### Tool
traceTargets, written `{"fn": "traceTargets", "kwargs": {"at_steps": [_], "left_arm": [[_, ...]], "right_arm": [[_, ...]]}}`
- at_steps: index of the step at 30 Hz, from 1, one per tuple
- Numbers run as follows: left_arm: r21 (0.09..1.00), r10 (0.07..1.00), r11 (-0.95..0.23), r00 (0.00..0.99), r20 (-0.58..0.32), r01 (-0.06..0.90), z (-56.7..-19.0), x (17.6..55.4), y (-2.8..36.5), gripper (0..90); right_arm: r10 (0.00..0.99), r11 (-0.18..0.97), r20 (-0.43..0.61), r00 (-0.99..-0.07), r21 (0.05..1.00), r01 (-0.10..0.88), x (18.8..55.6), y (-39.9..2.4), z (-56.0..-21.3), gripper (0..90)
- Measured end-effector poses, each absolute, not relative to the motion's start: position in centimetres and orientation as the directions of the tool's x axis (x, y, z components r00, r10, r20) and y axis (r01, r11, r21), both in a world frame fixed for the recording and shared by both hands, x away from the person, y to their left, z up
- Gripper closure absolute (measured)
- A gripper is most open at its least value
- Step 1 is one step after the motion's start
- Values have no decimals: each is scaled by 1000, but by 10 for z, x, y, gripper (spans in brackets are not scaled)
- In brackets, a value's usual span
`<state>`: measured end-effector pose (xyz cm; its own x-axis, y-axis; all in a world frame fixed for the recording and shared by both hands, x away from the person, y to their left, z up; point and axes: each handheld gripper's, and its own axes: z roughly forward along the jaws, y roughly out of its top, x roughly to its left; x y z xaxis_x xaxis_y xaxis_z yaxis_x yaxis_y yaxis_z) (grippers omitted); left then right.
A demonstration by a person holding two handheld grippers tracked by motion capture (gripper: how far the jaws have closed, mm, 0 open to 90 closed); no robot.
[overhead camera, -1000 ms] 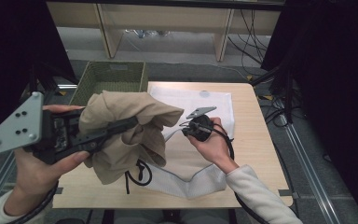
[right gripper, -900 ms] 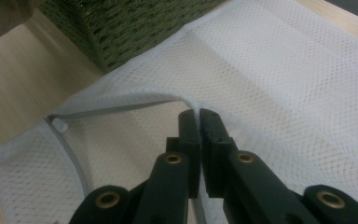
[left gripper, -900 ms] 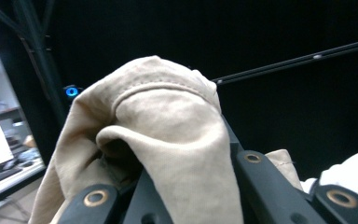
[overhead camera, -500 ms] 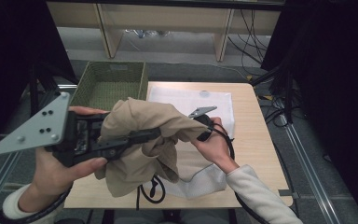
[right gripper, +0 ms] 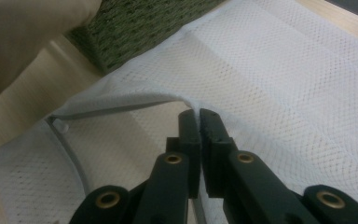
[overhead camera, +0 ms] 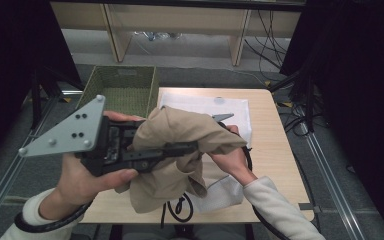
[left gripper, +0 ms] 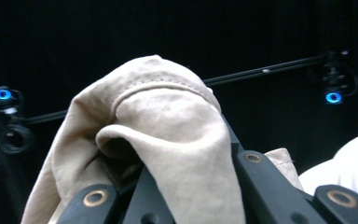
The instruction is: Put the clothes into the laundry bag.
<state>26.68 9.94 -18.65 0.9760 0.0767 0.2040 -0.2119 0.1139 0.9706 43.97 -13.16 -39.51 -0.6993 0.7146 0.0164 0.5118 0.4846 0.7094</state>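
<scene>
left gripper (overhead camera: 192, 146) clamped on the beige cloth (overhead camera: 180, 150), lifted off the table (overhead camera: 272, 150) over its near-left part, so the cloth hangs free and bunched, likely ready to go into the bag. right gripper (right gripper: 199, 122) jaws pinched on the rim of the white mesh bag (right gripper: 279, 84), apparently holding the mouth up and open. bag lies flat toward the table's far edge. green woven basket (overhead camera: 122, 90) sits just past the far-left corner.

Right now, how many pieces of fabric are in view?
2: a beige cloth held up in the left tool, and a white mesh bag on the table, its edge pinched by the right tool.
</scene>
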Motion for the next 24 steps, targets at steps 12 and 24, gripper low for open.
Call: {"fn": "traceTargets", "kwargs": {"at_steps": [12, 24], "left_arm": [[986, 163, -36, 973, 166, -163, -226, 293, 97, 829], [966, 321, -249, 947, 16, 68, -319, 357, 100, 828]], "right_arm": [[717, 484, 22, -697, 703, 521, 444, -140, -394, 893], [716, 483, 17, -698, 710, 513, 445, -140, -394, 893]]}}
